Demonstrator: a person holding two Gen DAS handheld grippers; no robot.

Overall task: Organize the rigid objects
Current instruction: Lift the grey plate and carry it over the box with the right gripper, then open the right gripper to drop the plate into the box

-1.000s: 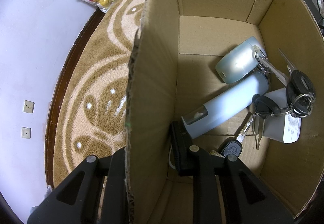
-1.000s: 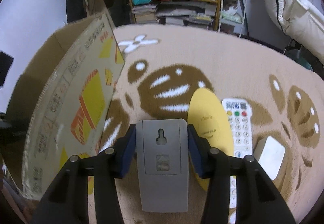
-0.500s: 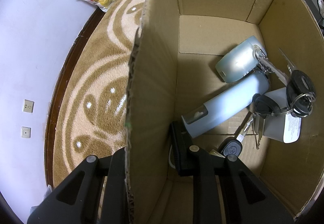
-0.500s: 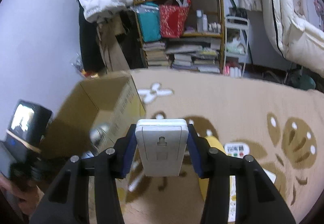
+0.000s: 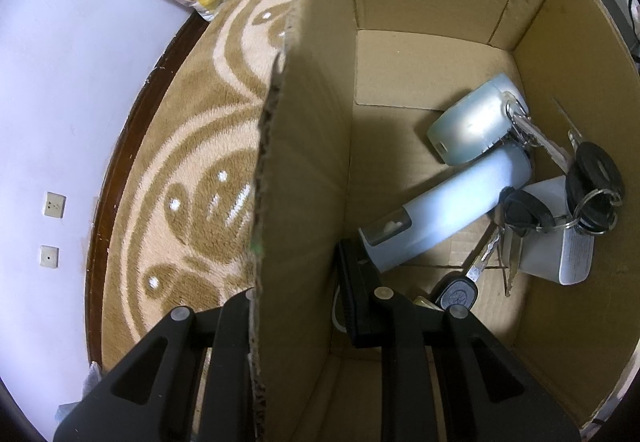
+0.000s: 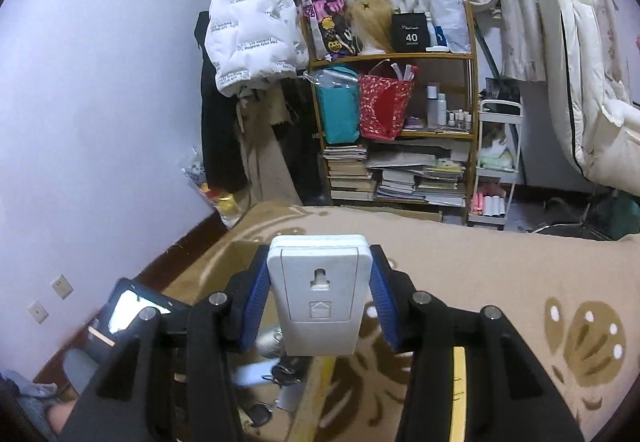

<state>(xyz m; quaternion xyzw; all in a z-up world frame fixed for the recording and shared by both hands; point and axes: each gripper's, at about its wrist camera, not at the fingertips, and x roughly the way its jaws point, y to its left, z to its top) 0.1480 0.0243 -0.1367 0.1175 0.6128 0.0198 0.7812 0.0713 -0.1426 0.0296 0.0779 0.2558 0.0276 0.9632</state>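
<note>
Right gripper (image 6: pixel 318 302) pinches a white remote (image 6: pixel 318 298); left gripper (image 5: pixel 298 306) clamps the cardboard box (image 5: pixel 304 162) wall; black box (image 6: pixel 411 32) reads "40"

You've got a matt corrugated cardboard box (image 5: pixel 304 170) with rough torn edges, sitting on a fuzzy pile carpet (image 5: pixel 188 170). Inside, the pale blue tube (image 5: pixel 444 210) looks like smooth satin plastic, and the keys (image 5: pixel 532 140) are shiny metal with glossy black plastic heads. The wall-mount unit (image 6: pixel 318 298) you're holding is smooth white plastic.
</note>
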